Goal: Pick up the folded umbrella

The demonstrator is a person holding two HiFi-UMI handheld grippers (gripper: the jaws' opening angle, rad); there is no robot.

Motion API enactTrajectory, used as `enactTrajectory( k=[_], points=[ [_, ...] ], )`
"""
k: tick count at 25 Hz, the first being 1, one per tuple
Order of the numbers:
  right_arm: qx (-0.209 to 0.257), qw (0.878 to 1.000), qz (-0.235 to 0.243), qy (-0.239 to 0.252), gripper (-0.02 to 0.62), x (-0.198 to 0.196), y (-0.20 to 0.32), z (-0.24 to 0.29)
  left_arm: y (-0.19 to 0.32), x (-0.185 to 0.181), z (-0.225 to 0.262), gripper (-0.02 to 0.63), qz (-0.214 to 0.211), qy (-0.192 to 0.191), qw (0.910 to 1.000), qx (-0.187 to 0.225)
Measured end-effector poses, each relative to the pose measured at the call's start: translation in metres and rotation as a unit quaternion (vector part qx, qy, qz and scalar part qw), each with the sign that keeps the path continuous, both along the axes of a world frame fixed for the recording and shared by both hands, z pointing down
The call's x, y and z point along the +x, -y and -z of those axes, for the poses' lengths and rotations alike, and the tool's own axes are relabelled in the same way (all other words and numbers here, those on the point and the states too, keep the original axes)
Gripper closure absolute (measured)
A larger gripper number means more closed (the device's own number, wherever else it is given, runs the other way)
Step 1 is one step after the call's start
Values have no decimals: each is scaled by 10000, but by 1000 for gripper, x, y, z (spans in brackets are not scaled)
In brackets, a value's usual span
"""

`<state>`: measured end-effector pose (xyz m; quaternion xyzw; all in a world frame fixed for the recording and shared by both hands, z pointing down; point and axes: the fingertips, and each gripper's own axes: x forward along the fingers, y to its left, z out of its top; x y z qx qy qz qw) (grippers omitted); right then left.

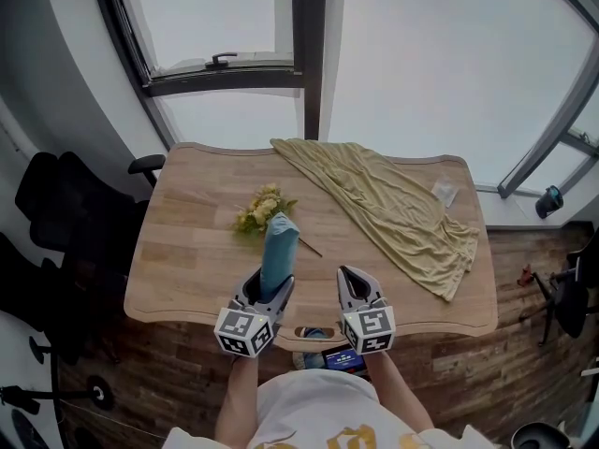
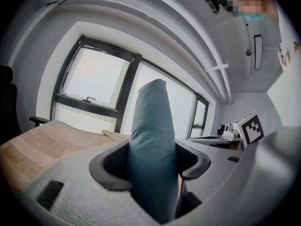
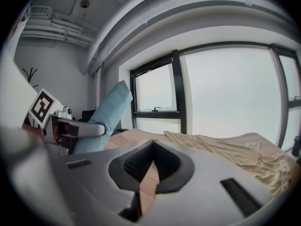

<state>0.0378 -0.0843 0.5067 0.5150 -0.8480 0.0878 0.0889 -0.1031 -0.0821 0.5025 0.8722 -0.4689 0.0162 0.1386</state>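
Observation:
The folded umbrella [image 1: 278,251] is a teal-blue fabric roll. It stands upright, clamped between the jaws of my left gripper [image 1: 270,283] above the near edge of the wooden table [image 1: 187,251]. In the left gripper view the umbrella [image 2: 150,140] fills the gap of the left gripper [image 2: 151,166] and rises past it. My right gripper [image 1: 354,283] hovers beside it on the right, jaws together with nothing between them. The right gripper view shows the right gripper [image 3: 151,166] with only a thin slit, and the umbrella [image 3: 106,117] tilted at the left.
A bunch of yellow artificial flowers [image 1: 262,209] lies mid-table just beyond the umbrella. A crumpled yellow cloth [image 1: 393,204] covers the table's right half, with a small clear packet [image 1: 445,192] by it. A black office chair [image 1: 65,213] stands left of the table, windows behind.

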Motion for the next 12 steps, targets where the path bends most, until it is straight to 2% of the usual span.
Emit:
enactTrajectory(
  k=[12],
  points=[
    [-52,9999,82,-94,584,-2,8,-6,8,4,-6,330,-66,56,9999,-85]
  ],
)
